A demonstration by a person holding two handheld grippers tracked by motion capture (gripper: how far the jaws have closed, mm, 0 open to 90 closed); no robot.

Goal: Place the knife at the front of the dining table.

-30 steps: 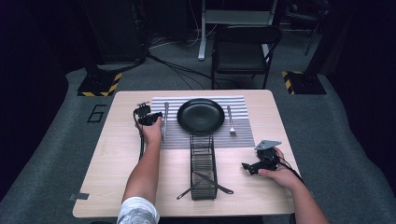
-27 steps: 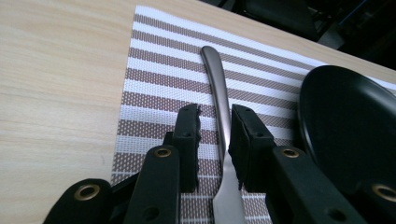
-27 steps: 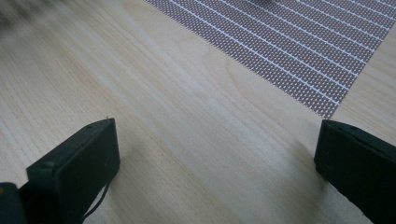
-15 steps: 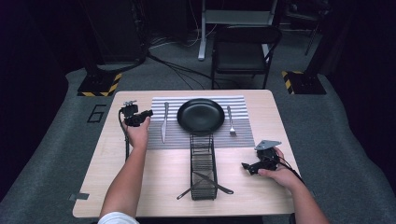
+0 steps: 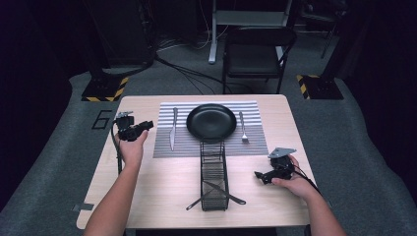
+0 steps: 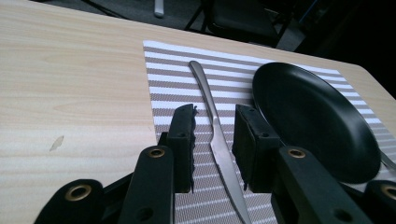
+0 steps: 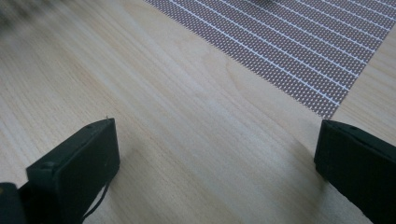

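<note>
A silver knife lies on the striped placemat, left of the black plate. My left gripper hovers over the table's left side, pointing right toward the knife. Its jaws have just been opening and nothing is held. In the left gripper view the knife shows through the gap of the left gripper, lying farther off on the placemat beside the plate. My right gripper rests low at the right, open. In the right gripper view the right gripper spans bare wood.
A fork lies on the mat right of the plate. A black wire basket stands mid-table, with cutlery sticking out at its near end. A chair stands beyond the table's far edge. A placemat corner lies ahead of the right gripper.
My left hand has drawn back leftward and slightly up, away from the knife, which stays on the placemat. The right hand has kept still.
</note>
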